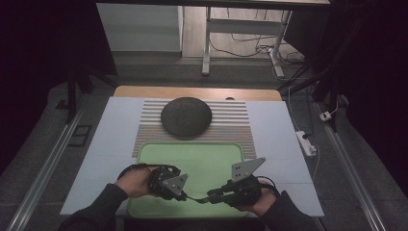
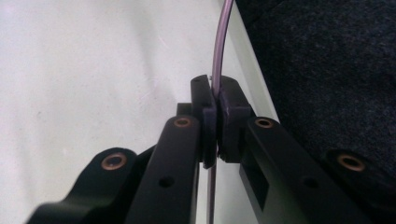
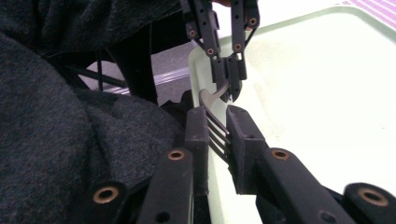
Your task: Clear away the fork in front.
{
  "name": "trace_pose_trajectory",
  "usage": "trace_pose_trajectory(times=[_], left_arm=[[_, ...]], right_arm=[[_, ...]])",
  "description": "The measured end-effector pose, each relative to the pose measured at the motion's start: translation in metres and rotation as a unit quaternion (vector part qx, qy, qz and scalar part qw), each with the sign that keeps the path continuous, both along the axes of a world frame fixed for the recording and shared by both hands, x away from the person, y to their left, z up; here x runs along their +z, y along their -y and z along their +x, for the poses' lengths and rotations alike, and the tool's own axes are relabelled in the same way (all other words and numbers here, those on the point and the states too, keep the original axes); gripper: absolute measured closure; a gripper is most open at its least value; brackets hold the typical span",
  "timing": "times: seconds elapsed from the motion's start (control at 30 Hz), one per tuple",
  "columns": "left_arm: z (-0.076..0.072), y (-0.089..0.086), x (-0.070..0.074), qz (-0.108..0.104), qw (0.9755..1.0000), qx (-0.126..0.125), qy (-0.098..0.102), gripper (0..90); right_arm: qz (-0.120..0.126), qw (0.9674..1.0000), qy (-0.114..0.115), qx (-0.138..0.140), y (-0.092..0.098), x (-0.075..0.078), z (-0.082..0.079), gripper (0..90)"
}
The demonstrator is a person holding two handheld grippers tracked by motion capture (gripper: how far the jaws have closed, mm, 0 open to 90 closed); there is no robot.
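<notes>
A metal fork [image 3: 215, 122] hangs between the two grippers, low over the near part of the pale green tray [image 1: 144, 154]. The left gripper [image 2: 215, 100] is clamped tight on the thin handle, which runs edge-on between its black pads and curves up and away ahead of them as a narrow, glossy strip. From the right gripper [image 3: 218, 135] the tines lie between its jaws and point back toward its own camera, with the left gripper's jaws pinching the handle just ahead; the right jaws stand a little apart around the tines, and whether the pads press on them is hard to tell from this angle, though they look loose rather than gripping. The fork should handle as a light, stiff, hard thing with a smooth, slippery finish, so a pinch on the flat faces of the handle, as the left gripper has it, is the sound hold; the tines are narrow and springy between them and offer poor purchase, and a hold at one end will let the fork swing. Beyond both grippers sits a dark, round, rough-looking domed object [image 1: 186, 117] on a striped ribbed mat [image 1: 235, 120], well apart from the fork. The tray is smooth with a raised, rounded rim.
</notes>
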State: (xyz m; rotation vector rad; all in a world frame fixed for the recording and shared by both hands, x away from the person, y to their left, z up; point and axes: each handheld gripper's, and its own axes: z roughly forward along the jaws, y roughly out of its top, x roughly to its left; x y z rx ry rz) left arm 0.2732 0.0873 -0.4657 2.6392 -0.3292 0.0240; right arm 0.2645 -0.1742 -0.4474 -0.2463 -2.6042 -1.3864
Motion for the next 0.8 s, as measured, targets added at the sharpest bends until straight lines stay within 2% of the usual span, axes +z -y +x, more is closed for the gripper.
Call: trace_pose_trajectory(times=[0.13,0.2,0.27,0.33,0.43,0.47,0.53,0.6,0.63,0.67,0.73,0.8], left_arm=[[0.001,0.001,0.0,0.006,0.9998,0.013,-0.011,86.4],[0.001,0.0,0.0,0.006,0.9998,0.017,-0.012,86.3],[0.001,-0.001,0.002,0.006,0.9996,0.023,-0.015,86.4],[0.001,-0.002,0.004,0.008,0.9992,0.032,-0.022,86.4],[0.001,-0.003,0.006,0.011,0.9986,0.046,-0.025,86.3],[0.001,-0.004,0.007,0.01,0.9979,0.056,-0.03,86.3],[0.003,-0.005,0.007,0.012,0.9968,0.071,-0.035,86.3],[0.005,-0.007,0.008,0.012,0.9953,0.088,-0.04,86.3],[0.006,-0.008,0.008,0.012,0.9944,0.097,-0.042,86.3],[0.007,-0.011,0.008,0.009,0.9924,0.113,-0.047,86.3],[0.008,-0.012,0.008,0.009,0.9916,0.12,-0.048,86.2],[0.009,-0.014,0.008,0.009,0.9889,0.139,-0.051,86.3]], right_arm=[[-0.004,0.9999,0.005,-0.013,0.002,0.001,0.002,75.2],[-0.002,0.9997,0.012,-0.022,0.002,0.001,0.002,69.2],[-0.002,0.9996,0.015,-0.025,0.003,0.002,0.002,67.4],[-0.004,0.9987,0.027,-0.043,0.005,0.003,0.003,60.3],[-0.007,0.998,0.034,-0.053,0.007,0.004,0.004,56.4],[-0.014,0.9963,0.047,-0.071,0.008,0.006,0.004,50.9],[-0.014,0.9958,0.049,-0.075,0.009,0.006,0.004,49.2],[-0.022,0.9934,0.061,-0.095,0.012,0.008,0.003,43.8],[-0.021,0.9929,0.062,-0.099,0.013,0.008,0.003,42.4],[-0.026,0.9918,0.068,-0.106,0.015,0.009,0.003,40.7],[-0.028,0.99,0.071,-0.119,0.018,0.008,0.004,38.4],[-0.031,0.9873,0.077,-0.135,0.021,0.008,0.004,35.2]])
